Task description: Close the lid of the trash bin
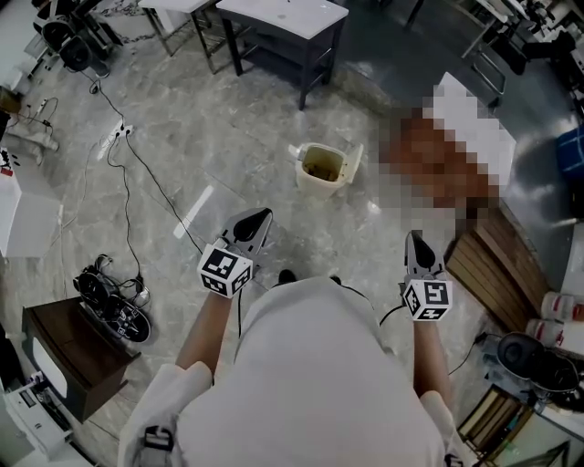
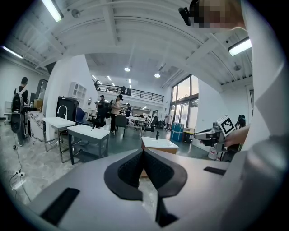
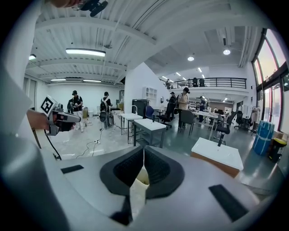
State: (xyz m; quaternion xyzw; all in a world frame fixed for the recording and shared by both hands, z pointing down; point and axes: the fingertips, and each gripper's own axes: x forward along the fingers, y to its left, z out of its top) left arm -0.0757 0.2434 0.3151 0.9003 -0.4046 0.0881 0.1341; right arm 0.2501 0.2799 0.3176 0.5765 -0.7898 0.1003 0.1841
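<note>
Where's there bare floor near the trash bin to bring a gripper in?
Bare floor runs from the trash bin to the left hand-held gripper and the right hand-held gripper, and leftward to the black cable. Crowded: the table behind the bin, wooden slats at right, dark cabinet lower left.

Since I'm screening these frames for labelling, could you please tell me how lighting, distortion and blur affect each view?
Head view: even light, pale lamp reflections on the glossy floor, trash bin sharp. Left gripper view: strong fisheye bending, dark corners, ceiling lamp blown out. Right gripper view: same fisheye, bright window at right.
</note>
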